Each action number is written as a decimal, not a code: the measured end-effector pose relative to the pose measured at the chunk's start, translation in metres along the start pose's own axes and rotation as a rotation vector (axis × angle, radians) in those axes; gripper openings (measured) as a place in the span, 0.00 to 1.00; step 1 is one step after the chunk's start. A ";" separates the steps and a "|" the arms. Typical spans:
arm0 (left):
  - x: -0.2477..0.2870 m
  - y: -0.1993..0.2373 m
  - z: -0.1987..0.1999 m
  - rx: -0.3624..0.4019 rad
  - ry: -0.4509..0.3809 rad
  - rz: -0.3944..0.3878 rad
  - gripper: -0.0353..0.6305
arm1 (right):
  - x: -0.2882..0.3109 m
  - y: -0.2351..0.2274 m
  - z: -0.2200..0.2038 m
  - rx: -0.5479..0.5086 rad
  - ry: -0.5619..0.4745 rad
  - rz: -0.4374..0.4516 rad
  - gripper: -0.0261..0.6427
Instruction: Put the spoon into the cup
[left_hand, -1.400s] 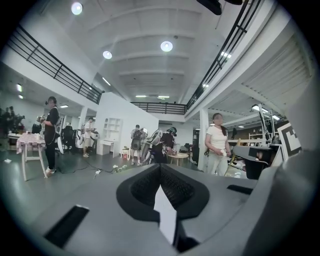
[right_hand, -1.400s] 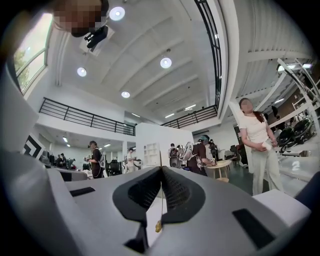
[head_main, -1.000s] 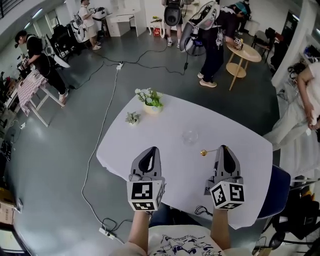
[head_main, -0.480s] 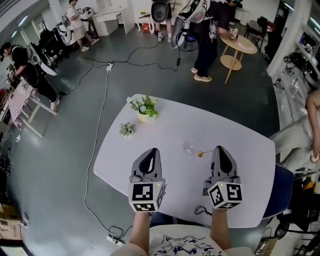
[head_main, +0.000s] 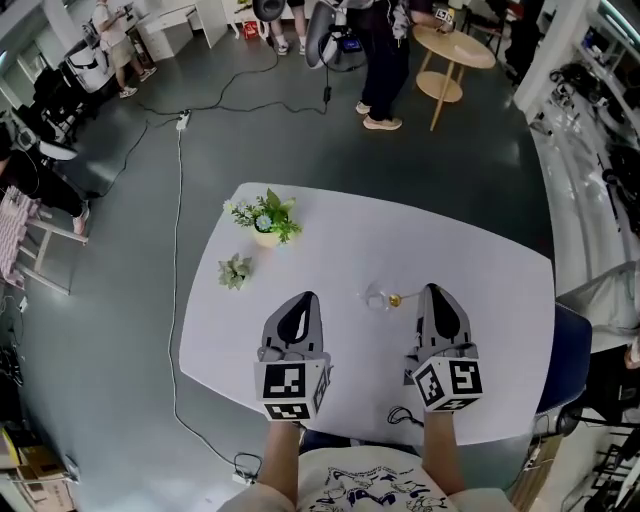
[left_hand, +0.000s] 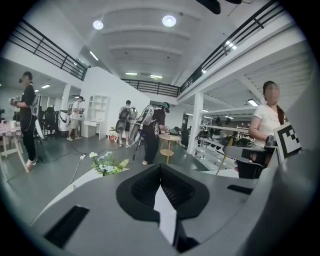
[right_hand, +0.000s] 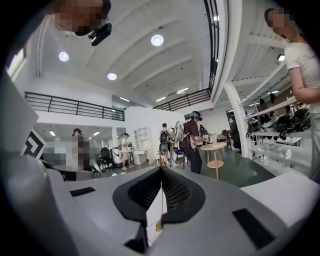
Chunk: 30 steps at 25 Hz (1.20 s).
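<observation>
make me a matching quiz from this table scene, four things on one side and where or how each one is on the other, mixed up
Things:
1 spoon
2 cup
3 flowering plant
4 left gripper

States:
A clear, standing mid-table
B shut, nothing in it
C clamped in the right gripper
D near the table's far left corner

Pairs: 1-C, 2-A, 3-D, 4-B

The cup (head_main: 376, 297) looks clear and glassy, the spoon (head_main: 395, 299) shiny golden metal, the tabletop (head_main: 480, 300) smooth matt white.
</observation>
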<state>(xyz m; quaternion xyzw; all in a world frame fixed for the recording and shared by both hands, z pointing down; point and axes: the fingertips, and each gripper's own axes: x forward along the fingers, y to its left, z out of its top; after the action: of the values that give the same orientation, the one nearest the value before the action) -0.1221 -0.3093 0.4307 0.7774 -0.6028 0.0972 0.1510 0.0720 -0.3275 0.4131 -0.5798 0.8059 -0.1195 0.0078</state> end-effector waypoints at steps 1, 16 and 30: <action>0.007 0.002 -0.003 -0.002 0.010 -0.006 0.07 | 0.005 -0.001 -0.004 -0.001 0.009 -0.003 0.07; 0.080 0.026 -0.053 -0.035 0.144 -0.060 0.07 | 0.068 -0.009 -0.084 -0.033 0.202 -0.005 0.07; 0.115 0.023 -0.097 -0.067 0.226 -0.092 0.07 | 0.088 -0.023 -0.150 -0.005 0.339 -0.001 0.07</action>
<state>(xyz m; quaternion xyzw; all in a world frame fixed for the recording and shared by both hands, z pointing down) -0.1121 -0.3844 0.5624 0.7830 -0.5485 0.1568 0.2480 0.0418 -0.3894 0.5750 -0.5517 0.7957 -0.2135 -0.1298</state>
